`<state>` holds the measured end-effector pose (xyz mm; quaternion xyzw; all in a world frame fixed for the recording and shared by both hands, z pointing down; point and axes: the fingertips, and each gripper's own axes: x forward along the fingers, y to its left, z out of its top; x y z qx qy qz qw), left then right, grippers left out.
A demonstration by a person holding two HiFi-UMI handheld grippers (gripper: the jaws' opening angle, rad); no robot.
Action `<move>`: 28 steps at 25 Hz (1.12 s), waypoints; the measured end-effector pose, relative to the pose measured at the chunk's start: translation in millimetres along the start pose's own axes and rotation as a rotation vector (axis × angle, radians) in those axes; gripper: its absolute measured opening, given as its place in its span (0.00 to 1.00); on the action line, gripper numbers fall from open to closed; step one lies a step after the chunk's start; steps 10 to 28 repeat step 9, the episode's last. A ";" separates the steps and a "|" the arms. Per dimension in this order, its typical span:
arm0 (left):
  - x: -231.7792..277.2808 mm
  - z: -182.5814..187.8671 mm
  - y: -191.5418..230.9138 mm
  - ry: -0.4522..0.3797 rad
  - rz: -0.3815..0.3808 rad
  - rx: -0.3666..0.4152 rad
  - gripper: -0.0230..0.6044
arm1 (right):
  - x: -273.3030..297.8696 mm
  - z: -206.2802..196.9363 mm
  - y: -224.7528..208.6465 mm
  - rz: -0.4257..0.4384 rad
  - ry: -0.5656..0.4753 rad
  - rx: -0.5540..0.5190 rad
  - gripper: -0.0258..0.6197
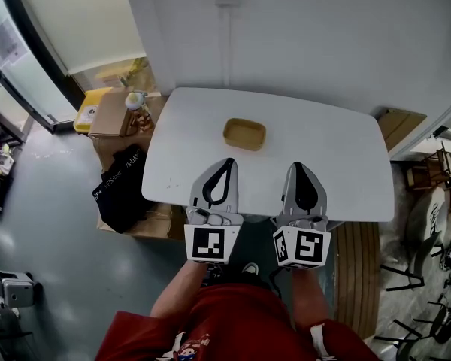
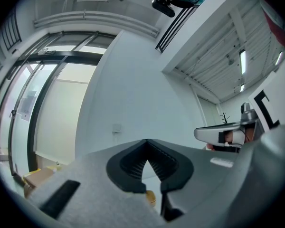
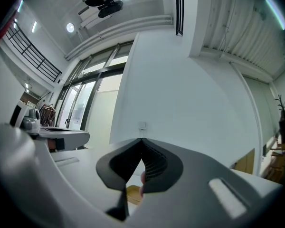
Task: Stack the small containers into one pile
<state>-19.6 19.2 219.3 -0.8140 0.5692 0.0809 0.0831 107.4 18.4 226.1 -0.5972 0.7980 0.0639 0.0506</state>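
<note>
One small tan container (image 1: 244, 134) sits near the middle of the white table (image 1: 338, 164); it looks like a shallow rounded tray. My left gripper (image 1: 227, 161) hovers over the table's near edge, just short of the container and slightly left of it, jaws shut and empty. My right gripper (image 1: 300, 165) is level with it further right, also shut with nothing held. In the left gripper view the shut left gripper (image 2: 147, 140) points at the wall, with a bit of the container (image 2: 151, 197) showing below. Under the closed right gripper (image 3: 141, 139), the right gripper view shows the container (image 3: 132, 194).
Cardboard boxes (image 1: 109, 115), a bottle (image 1: 138, 110), a yellow box (image 1: 90, 108) and a black bag (image 1: 122, 188) crowd the floor left of the table. A wooden slatted panel (image 1: 358, 277) lies at the right. Chairs (image 1: 428, 175) stand far right. The wall is close behind the table.
</note>
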 end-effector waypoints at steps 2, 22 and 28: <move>0.5 0.2 -0.7 0.002 -0.002 0.000 0.04 | 1.6 -1.5 -0.3 0.000 0.003 0.007 0.04; 6.4 -1.2 -0.6 0.006 -0.019 0.001 0.04 | 9.8 -5.0 2.8 0.003 0.020 0.024 0.04; 6.4 -1.2 -0.6 0.006 -0.019 0.001 0.04 | 9.8 -5.0 2.8 0.003 0.020 0.024 0.04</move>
